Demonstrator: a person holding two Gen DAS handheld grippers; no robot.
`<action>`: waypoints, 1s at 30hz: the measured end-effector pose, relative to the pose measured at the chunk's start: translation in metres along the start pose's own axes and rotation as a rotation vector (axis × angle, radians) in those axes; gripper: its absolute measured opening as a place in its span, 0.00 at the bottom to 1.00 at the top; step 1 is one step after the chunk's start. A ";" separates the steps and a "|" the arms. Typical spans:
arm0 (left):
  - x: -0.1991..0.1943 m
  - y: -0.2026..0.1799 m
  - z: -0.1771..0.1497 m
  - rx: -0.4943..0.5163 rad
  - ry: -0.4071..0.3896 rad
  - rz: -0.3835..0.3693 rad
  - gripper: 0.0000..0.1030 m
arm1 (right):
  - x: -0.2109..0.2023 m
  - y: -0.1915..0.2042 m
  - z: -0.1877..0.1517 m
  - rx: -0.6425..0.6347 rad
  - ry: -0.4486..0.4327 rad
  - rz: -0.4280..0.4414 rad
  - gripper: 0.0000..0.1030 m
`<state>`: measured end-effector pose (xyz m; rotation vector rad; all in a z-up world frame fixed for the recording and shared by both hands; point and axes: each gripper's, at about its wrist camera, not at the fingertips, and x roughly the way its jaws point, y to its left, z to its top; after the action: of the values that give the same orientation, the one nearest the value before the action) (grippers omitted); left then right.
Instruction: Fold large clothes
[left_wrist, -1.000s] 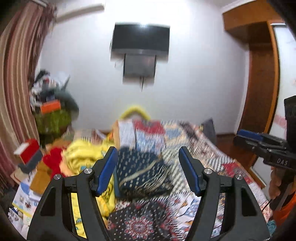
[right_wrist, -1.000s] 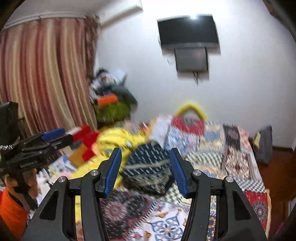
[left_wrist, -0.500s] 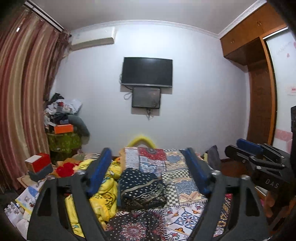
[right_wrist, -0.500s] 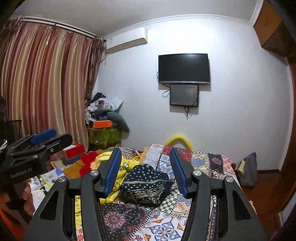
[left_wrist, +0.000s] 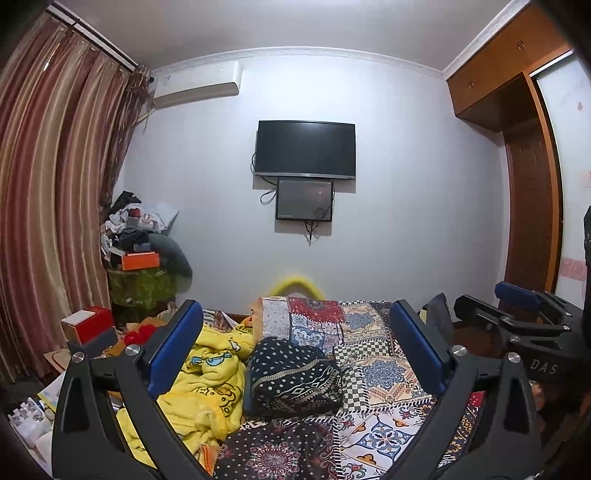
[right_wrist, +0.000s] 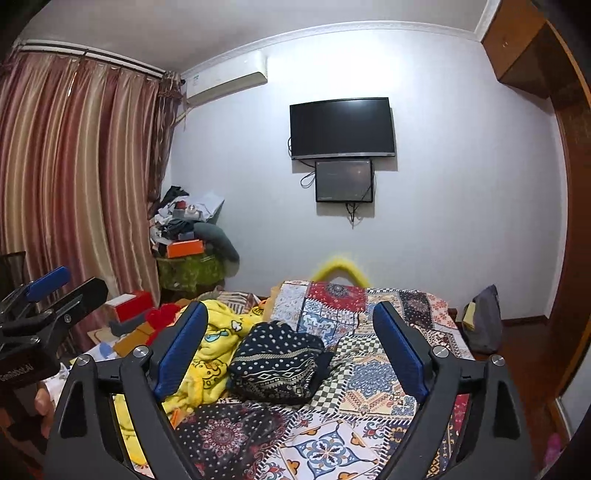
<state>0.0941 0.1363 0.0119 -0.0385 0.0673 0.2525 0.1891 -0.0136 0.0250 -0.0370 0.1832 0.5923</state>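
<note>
- A home bedroom is being shown: a bed (left_wrist: 373, 354) is being covered by a patchwork quilt.
- A television (left_wrist: 306, 149) is being displayed on the wall, striped curtains (left_wrist: 55, 192) beside.

On the bed (left_wrist: 373, 354) we count one folded navy garment (left_wrist: 291, 376) and, left of it, one yellow blanket (left_wrist: 207, 384); above the bed, two wall screens, large (left_wrist: 306, 149) over small (left_wrist: 304, 199); two grippers, left (left_wrist: 295, 354) and right (right_wrist: 291, 350).

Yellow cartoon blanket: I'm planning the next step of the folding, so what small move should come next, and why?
Probably bring the left gripper down toward the yellow cartoon blanket. It lies crumpled beside the already folded navy dotted garment, and both grippers, the right gripper too, have just been opening, with nothing between them.
</note>
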 end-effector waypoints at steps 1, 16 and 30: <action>0.000 0.000 -0.001 -0.003 0.002 -0.001 0.99 | -0.001 0.000 -0.002 -0.003 -0.001 0.000 0.87; 0.006 0.001 -0.005 0.000 0.018 -0.005 0.99 | -0.005 -0.006 -0.008 0.010 0.019 0.001 0.88; 0.008 0.004 -0.005 -0.009 0.016 -0.009 0.99 | -0.008 -0.007 -0.008 0.010 0.029 0.001 0.88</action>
<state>0.1009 0.1423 0.0064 -0.0493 0.0820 0.2440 0.1858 -0.0247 0.0182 -0.0361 0.2139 0.5918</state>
